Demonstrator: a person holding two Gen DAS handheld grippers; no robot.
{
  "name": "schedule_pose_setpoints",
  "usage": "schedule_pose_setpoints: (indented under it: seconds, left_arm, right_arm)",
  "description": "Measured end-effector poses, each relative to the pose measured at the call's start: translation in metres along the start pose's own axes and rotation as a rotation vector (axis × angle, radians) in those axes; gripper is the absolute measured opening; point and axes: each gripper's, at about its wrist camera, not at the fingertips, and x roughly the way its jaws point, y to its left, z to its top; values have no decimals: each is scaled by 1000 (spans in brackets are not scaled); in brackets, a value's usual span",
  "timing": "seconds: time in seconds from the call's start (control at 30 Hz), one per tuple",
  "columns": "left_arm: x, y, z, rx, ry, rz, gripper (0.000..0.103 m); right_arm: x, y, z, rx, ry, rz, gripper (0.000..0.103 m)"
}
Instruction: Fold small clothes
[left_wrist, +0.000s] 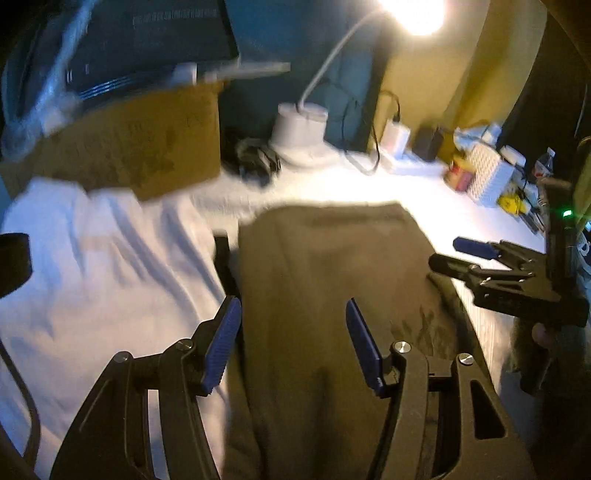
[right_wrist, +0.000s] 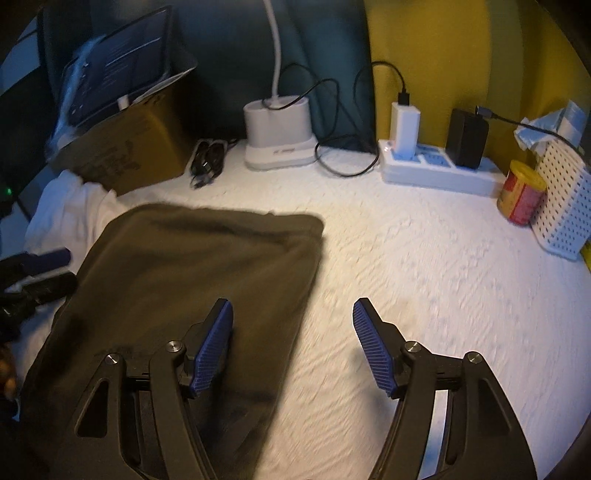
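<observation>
A dark olive garment (left_wrist: 332, 280) lies flat on the white textured surface, folded into a long strip; it also shows in the right wrist view (right_wrist: 192, 280). My left gripper (left_wrist: 293, 314) is open and empty, hovering over the garment's near left part. My right gripper (right_wrist: 291, 314) is open and empty, over the garment's right edge; its left finger is above the cloth, its right finger above bare surface. The right gripper also shows in the left wrist view (left_wrist: 448, 254), at the garment's right edge. The left gripper shows at the left edge of the right wrist view (right_wrist: 51, 269).
A white cloth (left_wrist: 92, 258) lies left of the garment. A cardboard box (right_wrist: 125, 147) stands at the back left. A lamp base (right_wrist: 277, 133), cables, a power strip (right_wrist: 436, 170), a yellow can (right_wrist: 521, 192) and a white perforated basket (right_wrist: 565, 206) line the back and right.
</observation>
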Motion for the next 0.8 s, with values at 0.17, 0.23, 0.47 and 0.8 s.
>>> schedule_pose_setpoints:
  seconds: [0.17,0.23,0.47,0.8]
  left_arm:
    - [-1,11,-19,-55,28,35,59]
    - [-6,13,-23,-64,20,37,59]
    - [-17,18,-44,-73,14,61,59]
    - [-43,-8,-72,-52,-38,89,59]
  right_arm:
    - [-13,14,-21,-14,20,7,71]
    - [-18,16,-29,-12,23,5,71]
    - [-31,21,-63,-9,43,10,71]
    - [-61,18,-100,-7,32,-5,71]
